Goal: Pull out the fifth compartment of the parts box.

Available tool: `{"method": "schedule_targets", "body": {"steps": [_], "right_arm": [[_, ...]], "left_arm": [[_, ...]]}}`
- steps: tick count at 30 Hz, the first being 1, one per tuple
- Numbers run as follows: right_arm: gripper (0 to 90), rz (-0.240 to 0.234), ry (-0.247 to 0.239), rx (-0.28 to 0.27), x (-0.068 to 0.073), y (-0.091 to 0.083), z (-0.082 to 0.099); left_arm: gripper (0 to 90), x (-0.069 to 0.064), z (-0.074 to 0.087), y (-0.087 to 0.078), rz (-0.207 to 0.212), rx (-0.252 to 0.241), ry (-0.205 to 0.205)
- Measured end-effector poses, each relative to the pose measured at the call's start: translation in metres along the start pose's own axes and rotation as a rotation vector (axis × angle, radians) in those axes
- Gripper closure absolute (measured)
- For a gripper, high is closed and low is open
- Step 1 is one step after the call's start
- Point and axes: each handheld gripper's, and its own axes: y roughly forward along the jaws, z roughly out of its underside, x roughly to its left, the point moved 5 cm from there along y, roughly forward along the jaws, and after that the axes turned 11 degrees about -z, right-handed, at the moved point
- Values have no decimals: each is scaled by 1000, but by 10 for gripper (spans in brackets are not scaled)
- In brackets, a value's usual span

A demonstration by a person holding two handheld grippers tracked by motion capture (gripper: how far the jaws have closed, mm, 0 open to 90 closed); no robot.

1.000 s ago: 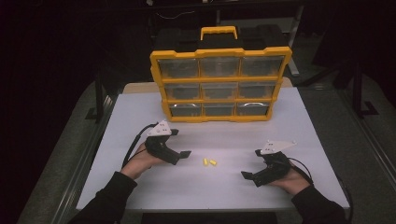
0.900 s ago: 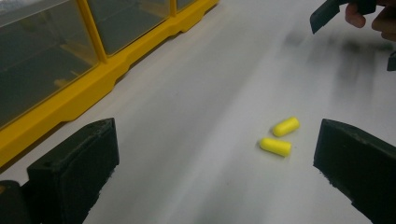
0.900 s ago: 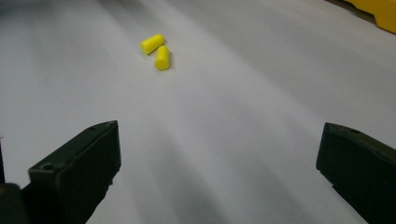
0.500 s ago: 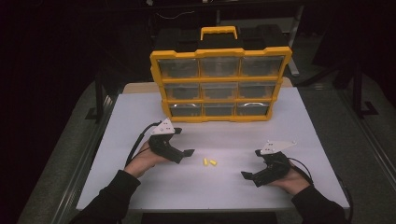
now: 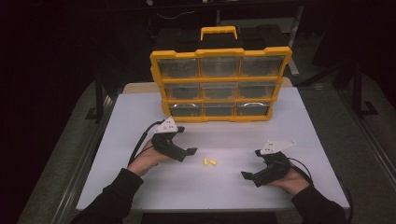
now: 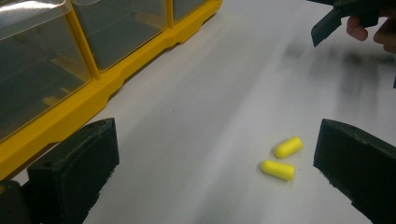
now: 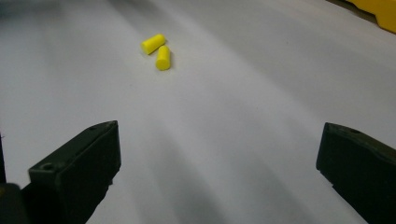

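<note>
Dark room, white table (yellow organizer behind), earplugs between both released tongs

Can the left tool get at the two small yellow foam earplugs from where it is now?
Probably yes: the left tool is open, and the two small yellow foam earplugs lie just ahead on bare white tabletop, nothing between.

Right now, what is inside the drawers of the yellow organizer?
The organizer stands upright with nine clear drawers, all shut. Through the dim fronts no contents can be made out. The two yellow earplugs lie on the table, outside it.
</note>
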Motion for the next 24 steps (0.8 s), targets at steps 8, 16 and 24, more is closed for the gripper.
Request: {"method": "schedule_targets", "body": {"steps": [8, 16, 24], "right_arm": [[0, -1, 1, 0, 0, 0, 0], [0, -3, -1, -2, 0, 0, 0], [0, -4, -2, -3, 0, 0, -1]], "left_arm": [[0, -1, -4, 5, 3, -9, -5], [0, -1, -8, 12, 2, -12, -6], [0, -1, -11, 19, 5, -21, -12]]}}
